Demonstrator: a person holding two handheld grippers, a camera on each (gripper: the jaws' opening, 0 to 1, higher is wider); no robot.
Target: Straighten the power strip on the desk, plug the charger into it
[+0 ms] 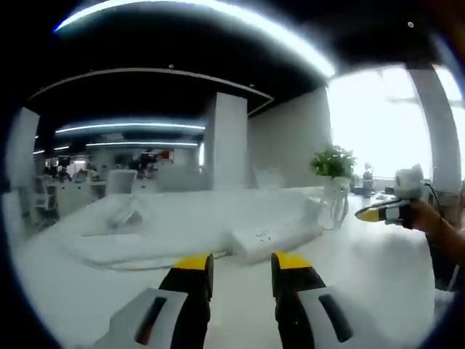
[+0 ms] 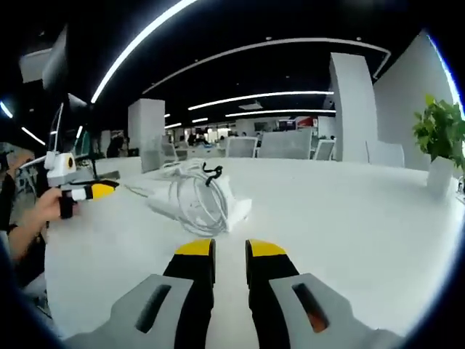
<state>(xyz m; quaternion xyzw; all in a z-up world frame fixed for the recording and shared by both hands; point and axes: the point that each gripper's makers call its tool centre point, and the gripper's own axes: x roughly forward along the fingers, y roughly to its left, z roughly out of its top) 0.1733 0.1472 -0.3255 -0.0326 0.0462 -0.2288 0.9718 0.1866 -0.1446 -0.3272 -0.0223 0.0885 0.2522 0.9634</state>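
- The power strip [image 1: 280, 234] is a long white bar lying flat on the white desk [image 1: 378, 276]. In the left gripper view it sits just ahead of the left gripper [image 1: 242, 263] and lies at a slant.
- It looks hard and stiff, and smooth, so it may slide when pushed. I think a good place to hold it is across its narrow sides, near one end.
- In the right gripper view, the strip [image 2: 236, 207] has a loose bundle of white cable [image 2: 196, 190] piled on it. The cable looks soft and bendy and could drag or tangle.
- I cannot tell which part is the charger.
- The left gripper's jaws stand apart with nothing between them.
- The right gripper [image 2: 229, 249] has its jaws a little apart and also holds nothing. It is a short way back from the strip.
- A green plant [image 1: 334, 163] in a white pot stands farther back on the desk.
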